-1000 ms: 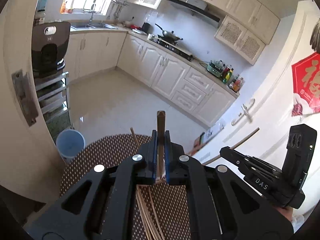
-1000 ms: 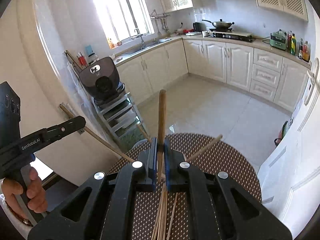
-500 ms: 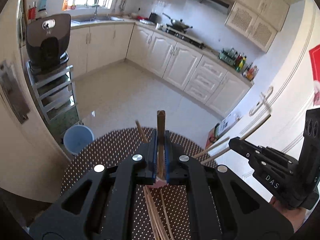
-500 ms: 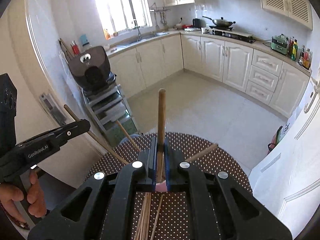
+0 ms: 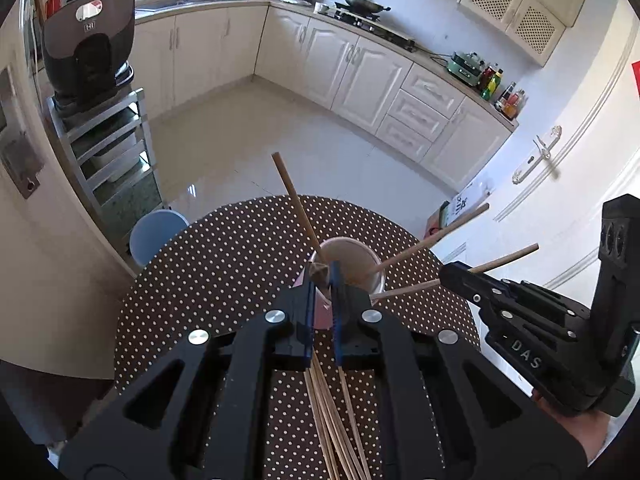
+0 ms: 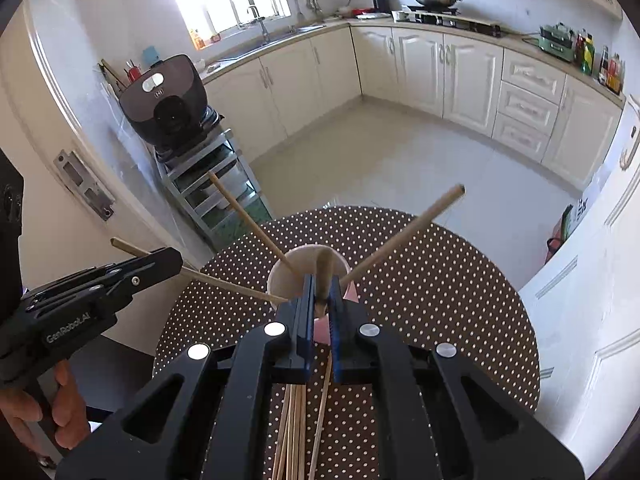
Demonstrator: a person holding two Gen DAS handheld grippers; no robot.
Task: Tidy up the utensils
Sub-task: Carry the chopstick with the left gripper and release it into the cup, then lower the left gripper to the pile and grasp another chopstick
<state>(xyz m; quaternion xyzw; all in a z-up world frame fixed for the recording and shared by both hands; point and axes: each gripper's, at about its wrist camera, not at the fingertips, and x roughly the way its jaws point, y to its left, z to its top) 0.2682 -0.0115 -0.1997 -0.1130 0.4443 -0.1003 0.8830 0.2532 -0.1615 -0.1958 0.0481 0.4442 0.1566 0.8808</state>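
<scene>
A pink cup [image 5: 356, 268] stands on the round dotted table [image 5: 224, 272]; it also shows in the right wrist view [image 6: 296, 276]. Two wooden chopsticks [image 5: 296, 204] lean in it. My left gripper [image 5: 322, 276] is shut on a chopstick [image 5: 318, 270] seen end-on at the cup's near rim. My right gripper [image 6: 320, 284] is shut on a chopstick [image 6: 325, 272] whose tip points into the cup. The right gripper also shows in the left wrist view [image 5: 480, 288], and the left gripper in the right wrist view [image 6: 160, 264]. A bundle of loose chopsticks [image 5: 332, 412] lies under the grippers.
A blue stool [image 5: 158, 232] stands past the table's left edge. A metal rack [image 5: 104, 148] with a dark appliance [image 5: 88, 44] is at the left. A white door [image 5: 560, 168] is at the right. Kitchen cabinets [image 5: 360, 64] line the far wall.
Both grippers have tilted down toward the cup, each still holding its chopstick. The cup has come into view and the chopstick ends now sit at its mouth.
</scene>
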